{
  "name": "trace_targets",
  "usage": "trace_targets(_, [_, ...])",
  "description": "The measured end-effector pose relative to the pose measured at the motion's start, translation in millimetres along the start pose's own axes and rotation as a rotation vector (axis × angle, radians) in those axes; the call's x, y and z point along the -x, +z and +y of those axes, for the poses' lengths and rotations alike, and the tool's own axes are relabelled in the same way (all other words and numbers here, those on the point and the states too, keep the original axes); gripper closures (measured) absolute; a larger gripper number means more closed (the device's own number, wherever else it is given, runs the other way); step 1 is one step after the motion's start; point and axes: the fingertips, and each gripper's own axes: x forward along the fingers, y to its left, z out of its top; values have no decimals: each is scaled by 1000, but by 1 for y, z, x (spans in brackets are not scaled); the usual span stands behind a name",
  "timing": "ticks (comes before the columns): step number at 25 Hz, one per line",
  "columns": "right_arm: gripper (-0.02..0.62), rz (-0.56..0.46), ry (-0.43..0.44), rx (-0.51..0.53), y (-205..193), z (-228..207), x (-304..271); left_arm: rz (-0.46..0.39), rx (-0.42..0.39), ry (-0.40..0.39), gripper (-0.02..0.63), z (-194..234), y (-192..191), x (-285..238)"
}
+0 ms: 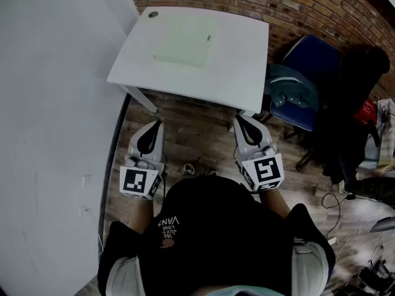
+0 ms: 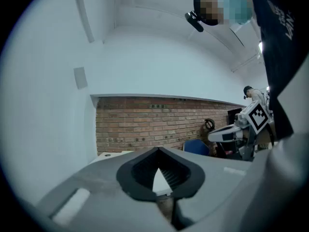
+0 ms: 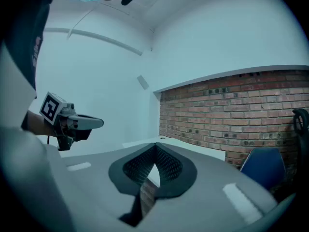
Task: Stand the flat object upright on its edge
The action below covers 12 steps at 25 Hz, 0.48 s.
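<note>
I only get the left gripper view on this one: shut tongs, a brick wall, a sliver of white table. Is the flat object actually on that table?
Observer: Yes. The head view shows a pale green flat square pad lying flat on the white table, toward its far side.
Operator: Is either gripper on it?
Observer: No. The left tongs and right tongs are both shut and empty. They are by the table's near edge, well short of the pad.
Operator: Anything on the blue chair I can glimpse?
Observer: A crumpled teal garment lies on the blue chair, which stands beside the table's right edge.
</note>
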Motion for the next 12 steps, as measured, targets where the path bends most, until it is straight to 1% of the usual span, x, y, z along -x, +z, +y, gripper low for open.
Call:
trace_targets(3, [598,-15,5,7,2,-1,-1,-12,-37,-4,609,0,-5,0])
trace_targets(8, [595,-36,18,19,4,1,1,-6,7,31,609,-6,-4,1])
trace_targets(10, [595,-56,9,10,4,-2,2,-9,-2,30,609,-8,-7,3])
trace_targets(12, [595,-80,7,-20,6,-5,4,-10,-14,29,609,-11,-10,4])
